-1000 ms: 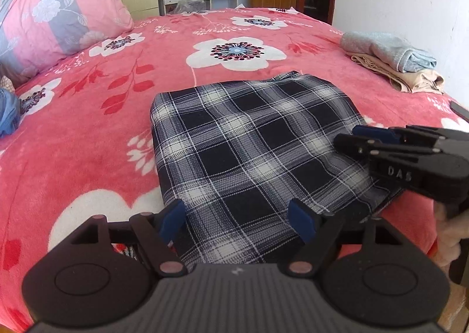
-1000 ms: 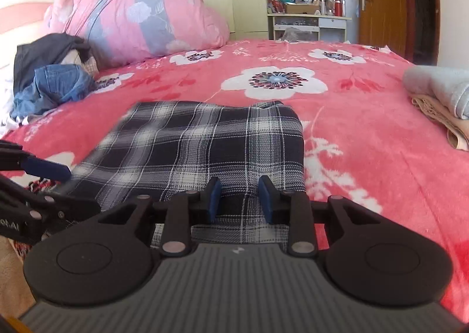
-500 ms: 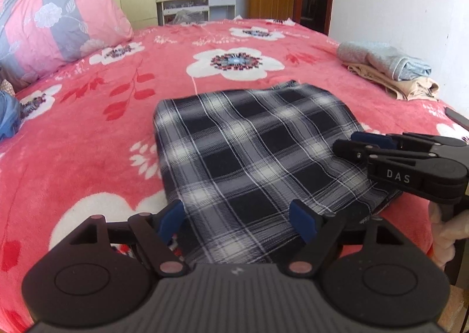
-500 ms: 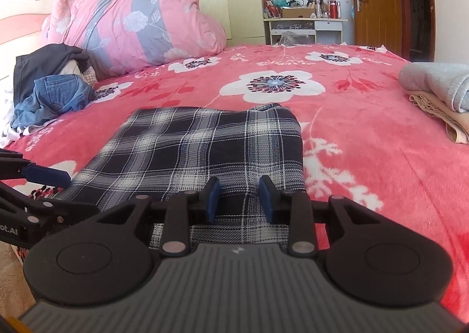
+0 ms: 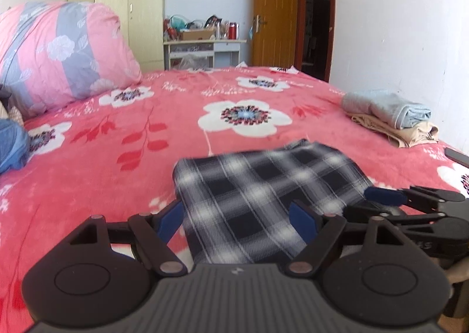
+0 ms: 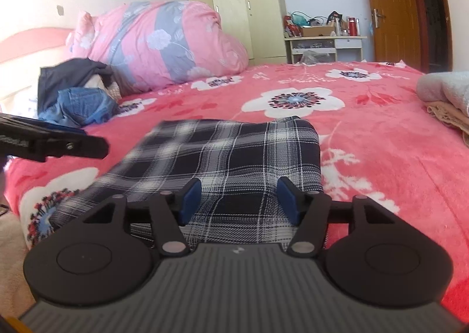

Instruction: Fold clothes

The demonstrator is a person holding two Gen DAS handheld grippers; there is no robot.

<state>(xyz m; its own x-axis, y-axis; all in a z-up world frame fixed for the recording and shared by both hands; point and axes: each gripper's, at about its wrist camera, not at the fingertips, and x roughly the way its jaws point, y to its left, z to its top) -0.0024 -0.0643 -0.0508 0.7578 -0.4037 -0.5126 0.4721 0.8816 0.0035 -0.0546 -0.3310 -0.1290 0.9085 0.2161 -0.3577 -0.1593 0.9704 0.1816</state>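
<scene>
A folded black-and-white plaid garment (image 5: 263,189) lies flat on the red flowered bedspread (image 5: 123,139); it also shows in the right wrist view (image 6: 234,154). My left gripper (image 5: 237,220) is open over the garment's near left edge, holding nothing. My right gripper (image 6: 239,199) is open over the garment's near right part, holding nothing. The right gripper shows at the right of the left wrist view (image 5: 416,204). The left gripper shows at the left of the right wrist view (image 6: 52,143).
A folded grey and beige clothes stack (image 5: 392,116) sits at the bed's right edge by the wall. A pile of unfolded clothes with jeans (image 6: 79,98) lies at the left near a large pink quilt bundle (image 6: 164,42). A dark phone-like object (image 5: 457,155) lies at right.
My right gripper has opened wide from nearly shut. Both grippers have tilted up and drawn back a little toward the garment's near edge. The garment lies as before.
</scene>
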